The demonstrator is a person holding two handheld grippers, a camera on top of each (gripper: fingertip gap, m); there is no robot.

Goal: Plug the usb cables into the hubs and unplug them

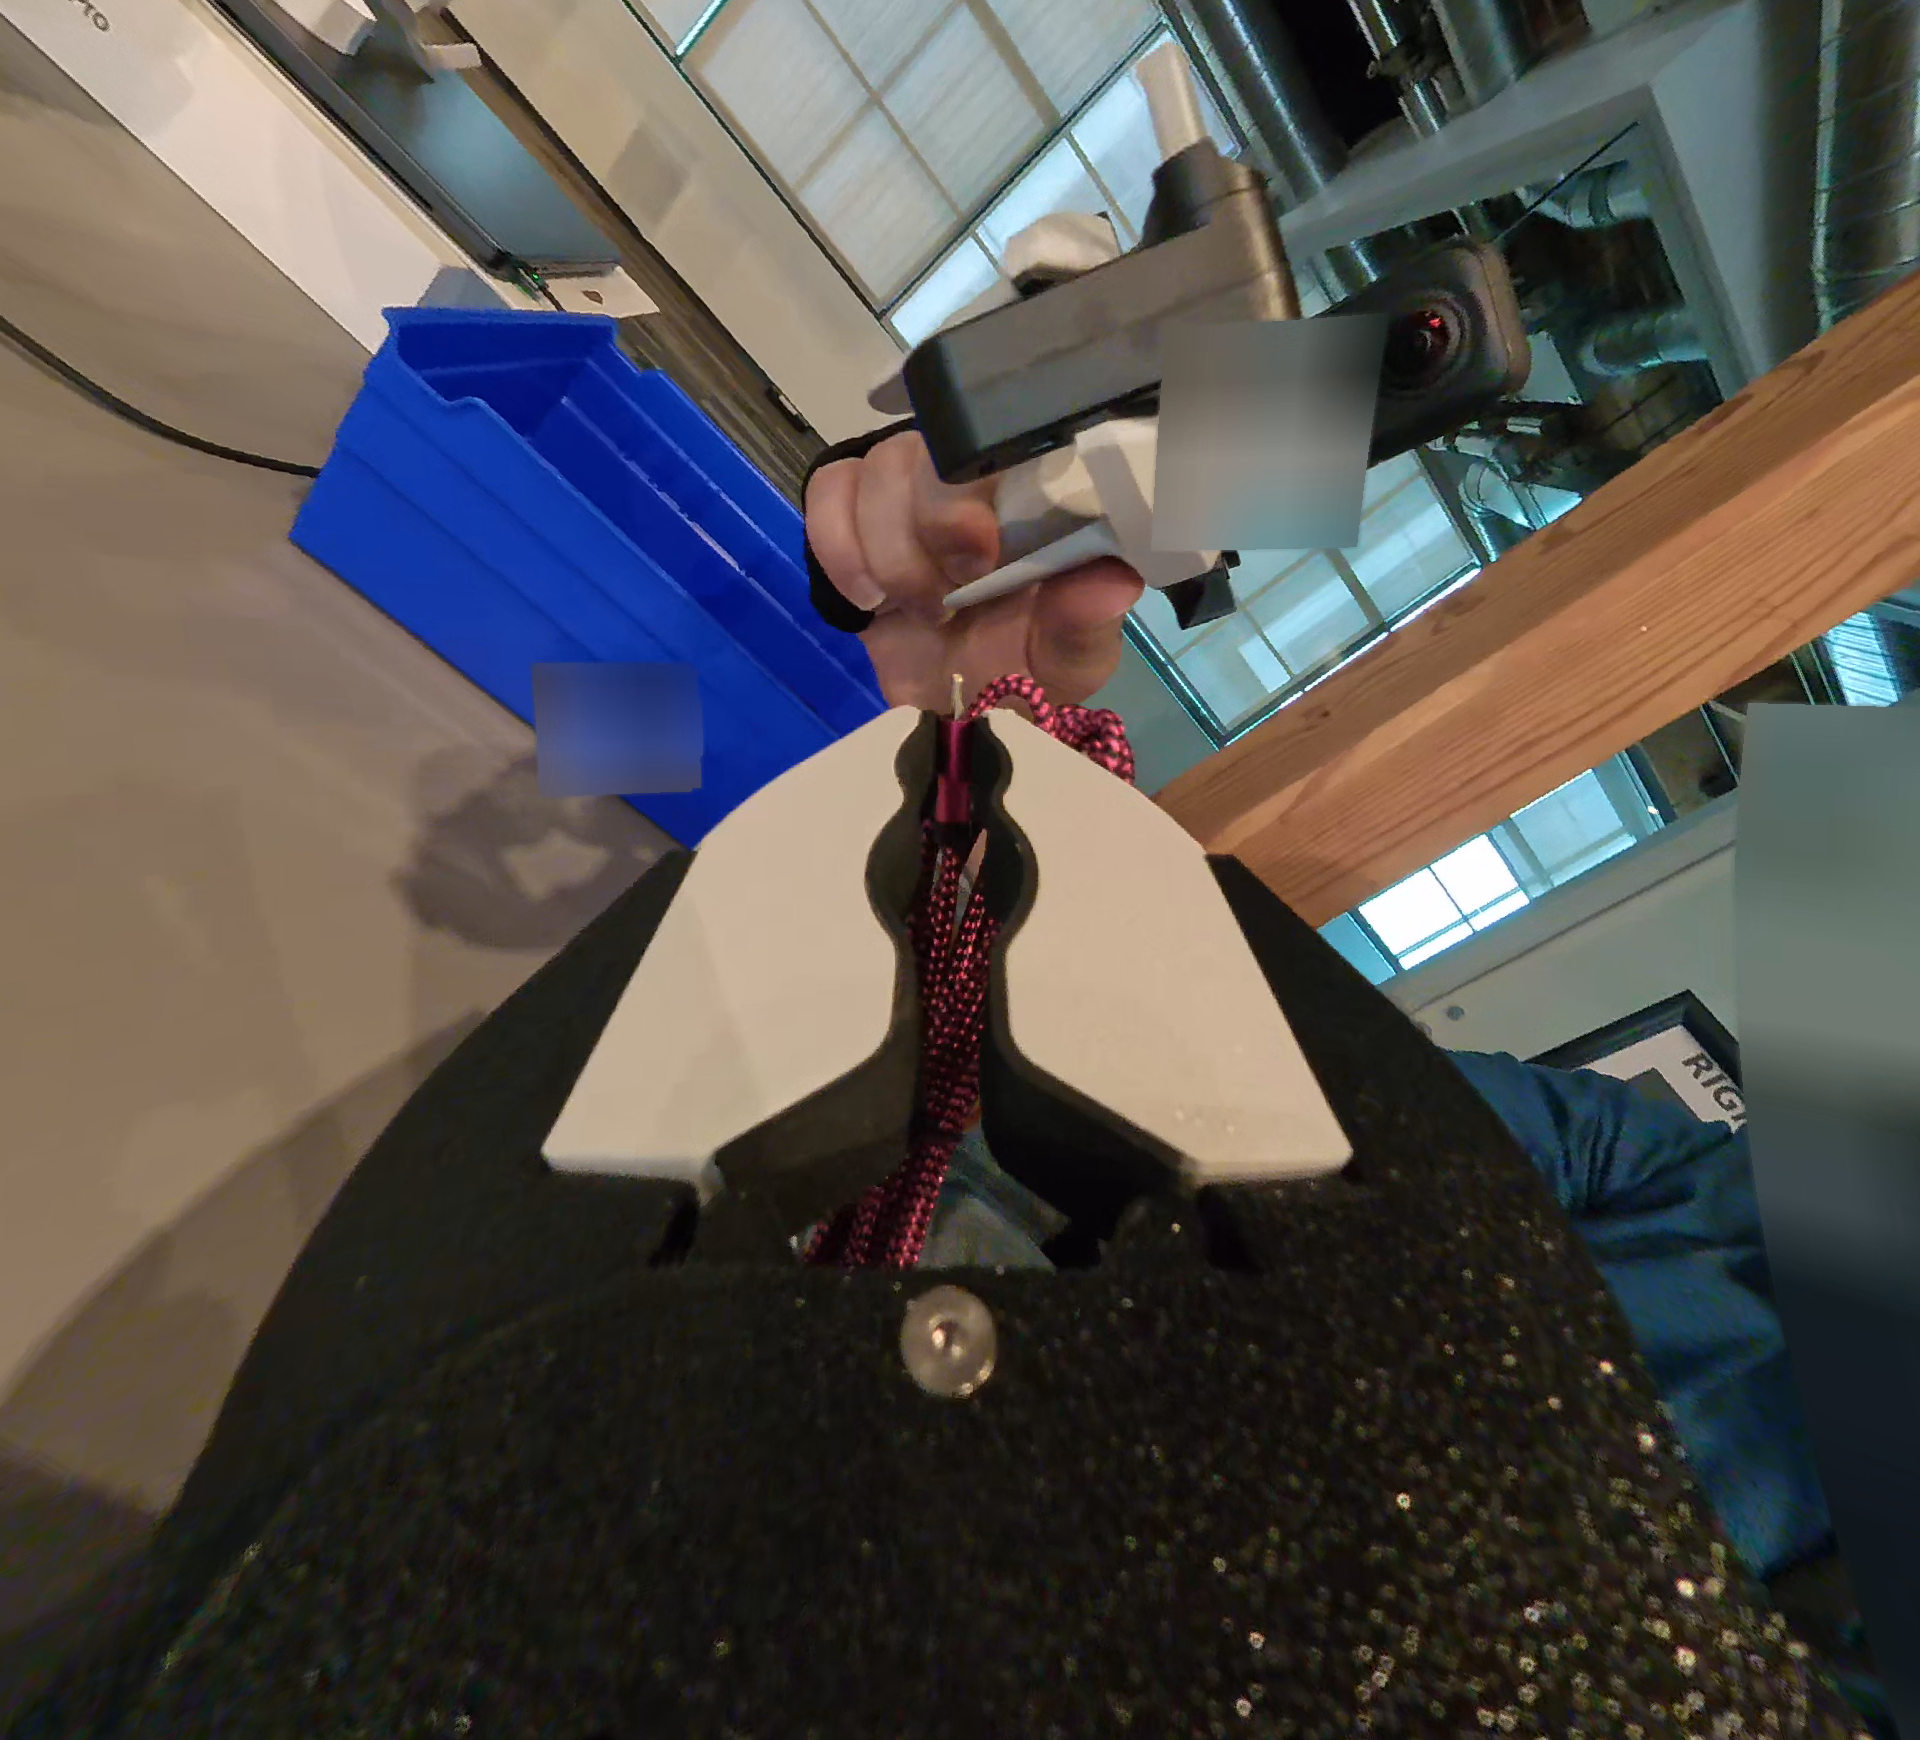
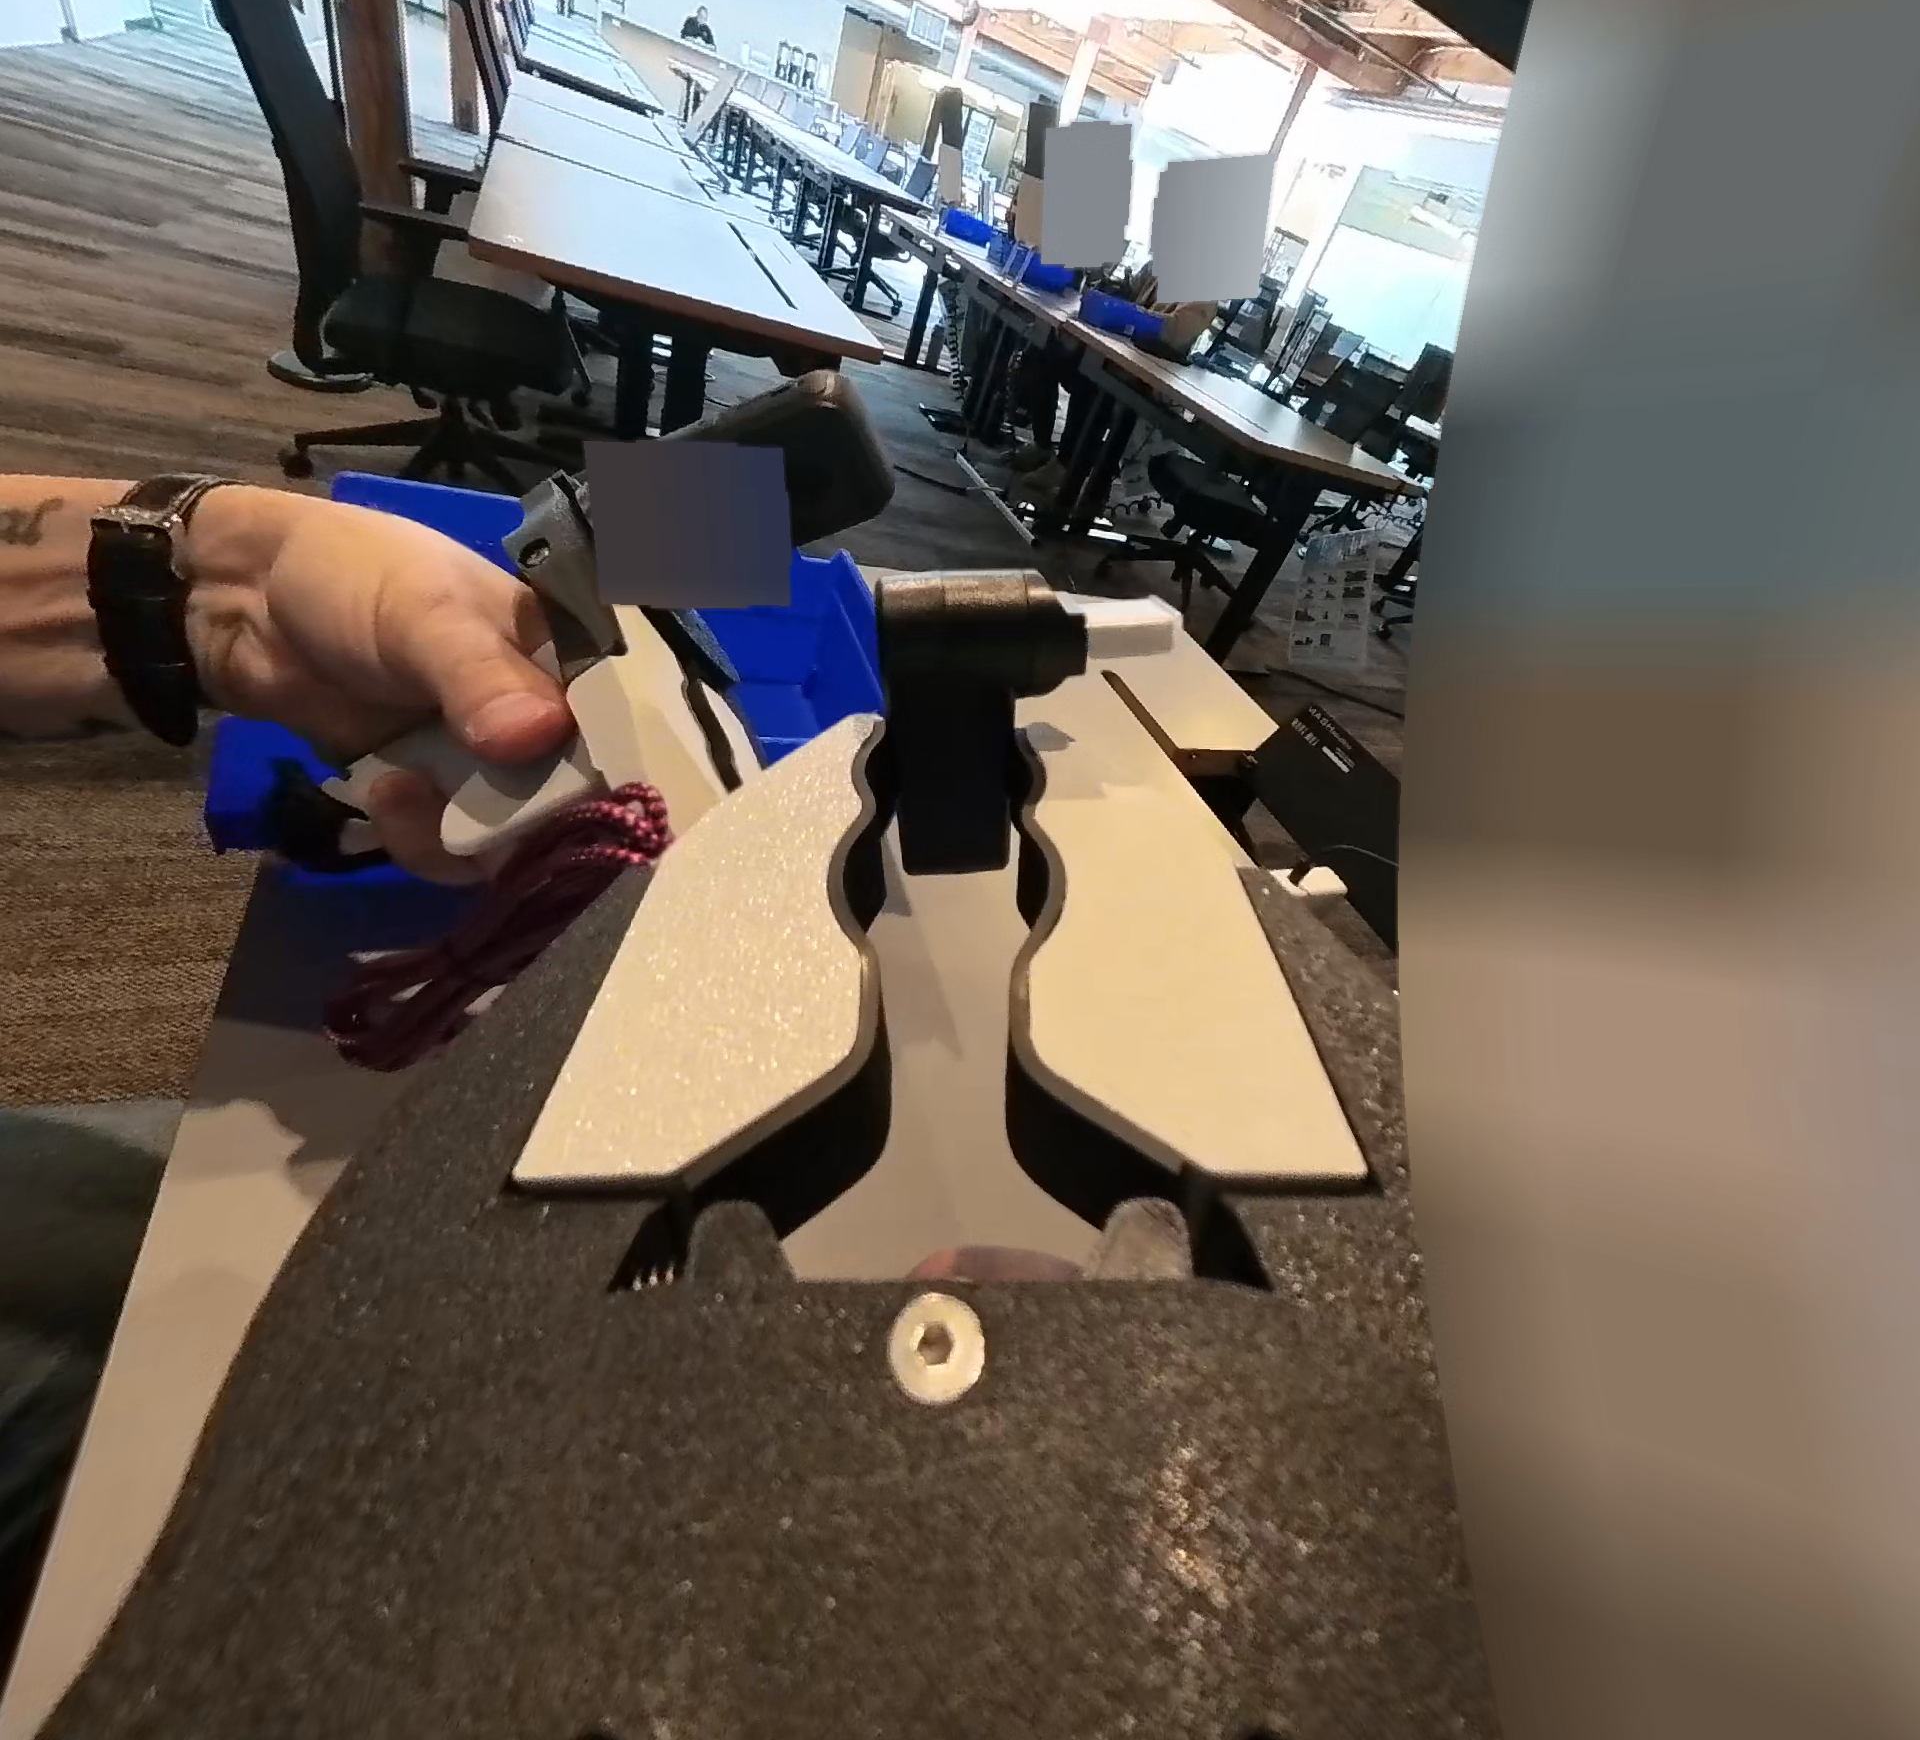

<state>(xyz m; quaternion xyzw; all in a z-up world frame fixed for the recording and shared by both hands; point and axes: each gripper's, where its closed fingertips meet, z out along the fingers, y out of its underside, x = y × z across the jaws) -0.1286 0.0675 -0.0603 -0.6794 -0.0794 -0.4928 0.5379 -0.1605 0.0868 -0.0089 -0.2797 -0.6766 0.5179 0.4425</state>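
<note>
The left claw (image 1: 951,755) is clenched on the magenta metal plug of a braided pink-and-black USB cable (image 1: 940,984), lifted off the worktop (image 1: 208,755) with the cord hanging down between its fingers. The right claw (image 2: 940,817) is released and holds nothing. No hub is visible in either view. Because the grip sits on the slim plug shell alone, the plug could twist or slip at insertion and miss the port, and the dangling cord could snag the blue bin (image 1: 540,485).

Braided cloth cable (image 1: 951,994); glossy plastic bin (image 1: 582,537).
</note>
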